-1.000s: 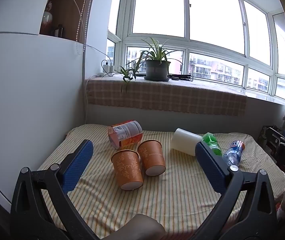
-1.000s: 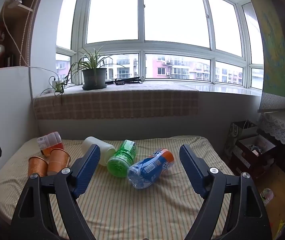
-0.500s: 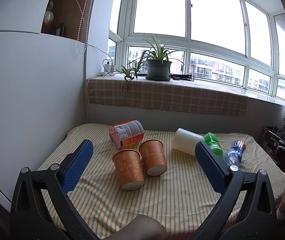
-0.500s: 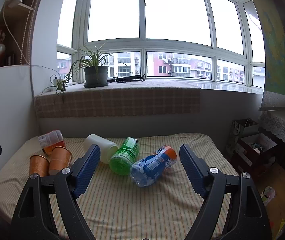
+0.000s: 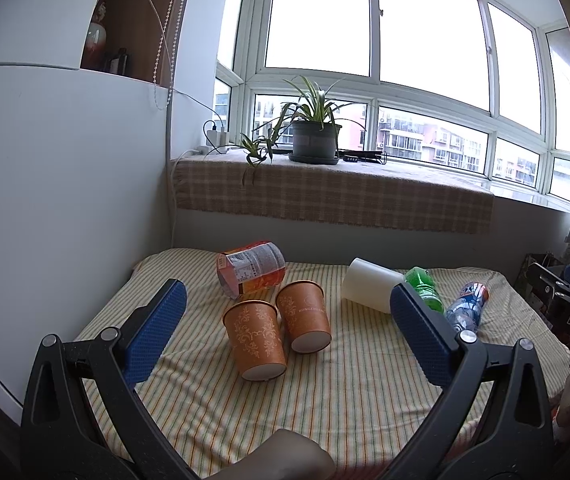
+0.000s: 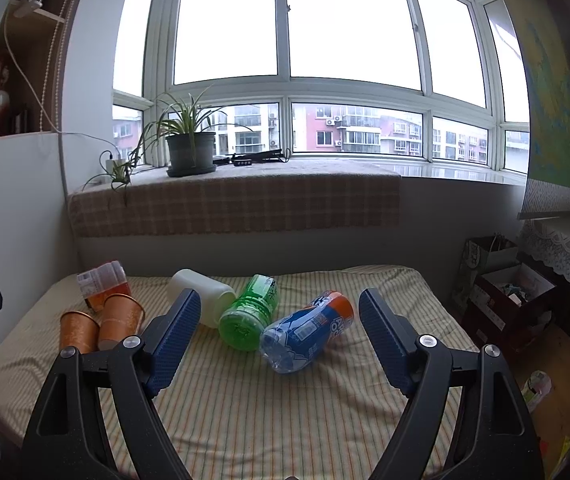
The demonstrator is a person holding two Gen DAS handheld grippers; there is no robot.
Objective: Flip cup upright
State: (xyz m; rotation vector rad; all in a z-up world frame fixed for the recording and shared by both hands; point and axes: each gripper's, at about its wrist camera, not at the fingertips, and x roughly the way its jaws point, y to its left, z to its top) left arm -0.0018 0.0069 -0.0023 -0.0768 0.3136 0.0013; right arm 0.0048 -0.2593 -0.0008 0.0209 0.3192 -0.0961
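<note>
We hold the left gripper [image 5: 283, 326] over the near part of the striped bed [image 5: 365, 384], with its 2 blue pads wide apart and nothing between them. Ahead of it, in the gap between the pads, we see 2 orange paper cups. The near cup [image 5: 256, 340] stands upside down, its base up and its rim on the cloth, leaning a little. The far cup [image 5: 304, 316] is just beside it on the right, also inverted, and the 2 seem to touch at the side. Both are apart from the pads. Behind the cups an orange can [image 5: 251, 267] lies on its side.

Our right gripper [image 6: 279, 330] is also open and empty. In its view the near cup [image 6: 78, 331] and the far cup [image 6: 120, 321] are well to the left, outside its left pad. Between its pads lie a green bottle [image 6: 249, 312] and a blue bottle [image 6: 309, 330], both on their sides, touching each other. A white jar [image 6: 201, 294] lies to the left of the green one. A plant [image 6: 187, 148] stands on the sill.
</note>
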